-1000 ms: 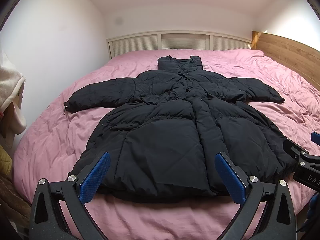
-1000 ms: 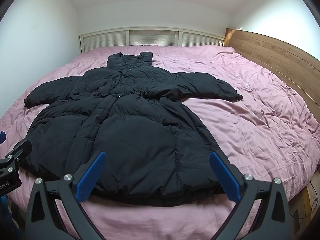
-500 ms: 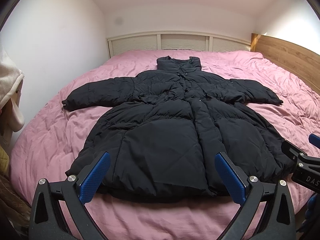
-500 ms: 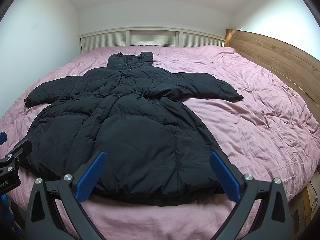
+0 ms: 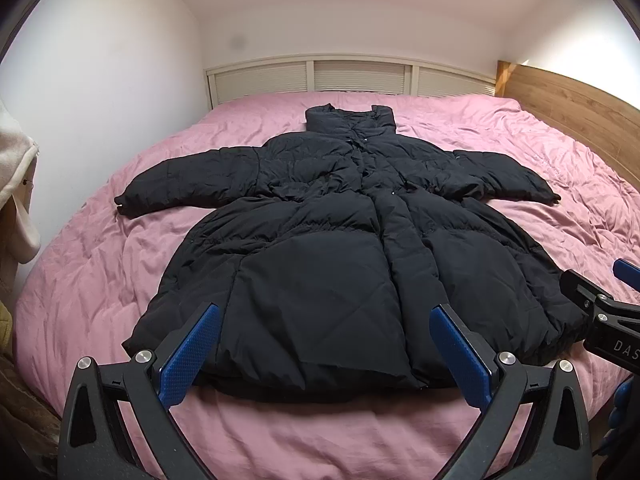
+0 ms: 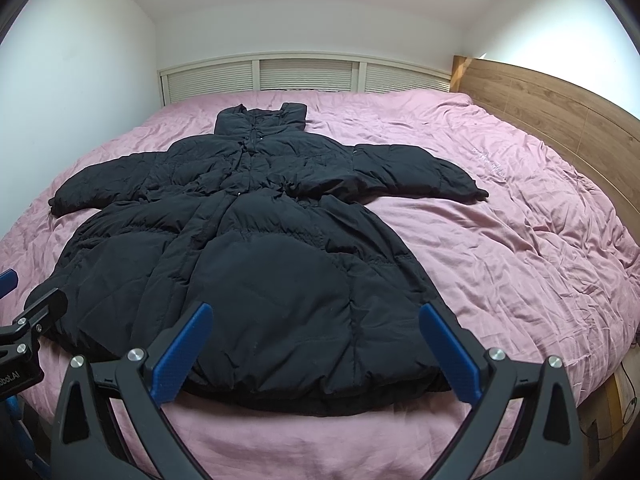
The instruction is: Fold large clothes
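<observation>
A black coat (image 5: 344, 248) lay flat and face up on the pink duvet (image 5: 96, 280), collar toward the slatted panel (image 5: 352, 78) at the far wall, both sleeves spread out to the sides and the hem nearest the cameras. The left gripper (image 5: 324, 350) hung just short of the hem, its blue pads (image 5: 190, 354) spread wide and holding nothing; the right gripper (image 6: 316, 346) stood likewise released over the hem's right part, empty. Each gripper's base was cut off by the bottom edge of its own view. In the left view only a black corner of the right gripper showed at the right edge, with the letters "DAS" readable and the rest cropped. The coat's underside and the hem's lower lip were hidden. A wooden headboard (image 6: 560, 120) ran along the right side. A pale cloth (image 5: 14, 184) at the left edge was mostly out of frame and hard to identify. Small stitched writing on the duvet was too fine to read.
</observation>
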`<state>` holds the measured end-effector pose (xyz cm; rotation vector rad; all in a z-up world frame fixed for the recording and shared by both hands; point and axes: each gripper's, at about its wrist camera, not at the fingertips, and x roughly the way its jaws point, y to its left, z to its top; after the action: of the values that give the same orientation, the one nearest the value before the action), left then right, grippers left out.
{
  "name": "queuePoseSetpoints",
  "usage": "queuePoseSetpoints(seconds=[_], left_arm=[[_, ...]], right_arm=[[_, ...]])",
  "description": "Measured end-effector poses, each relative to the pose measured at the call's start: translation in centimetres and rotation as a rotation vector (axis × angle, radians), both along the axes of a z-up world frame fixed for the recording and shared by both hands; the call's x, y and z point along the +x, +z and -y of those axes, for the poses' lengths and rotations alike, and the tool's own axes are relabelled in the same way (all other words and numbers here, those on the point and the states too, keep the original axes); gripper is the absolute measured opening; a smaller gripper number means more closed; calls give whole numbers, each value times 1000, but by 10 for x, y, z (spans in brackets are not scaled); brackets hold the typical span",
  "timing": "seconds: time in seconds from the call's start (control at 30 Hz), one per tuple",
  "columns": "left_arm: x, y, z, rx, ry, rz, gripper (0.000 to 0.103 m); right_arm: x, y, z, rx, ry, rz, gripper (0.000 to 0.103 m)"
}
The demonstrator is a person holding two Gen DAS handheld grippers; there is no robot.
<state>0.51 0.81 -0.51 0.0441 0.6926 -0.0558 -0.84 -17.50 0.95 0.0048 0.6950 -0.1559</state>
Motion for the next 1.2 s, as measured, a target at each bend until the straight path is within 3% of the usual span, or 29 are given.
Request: queuePoseSetpoints(seconds=[0.6, 0.87, 1.0, 1.2], left_arm=[[7, 8, 1, -2, -23, -9, 102], [13, 18, -6, -51, -38, 9, 102], [21, 25, -13, -41, -8, 27, 102], [53, 27, -29, -61, 10, -31, 102]], right_arm=[[6, 11, 7, 5, -7, 10, 103], [12, 18, 15, 34, -1, 31, 103], [21, 27, 24, 19, -1, 50, 103], [54, 42, 54, 10, 4, 54, 103]])
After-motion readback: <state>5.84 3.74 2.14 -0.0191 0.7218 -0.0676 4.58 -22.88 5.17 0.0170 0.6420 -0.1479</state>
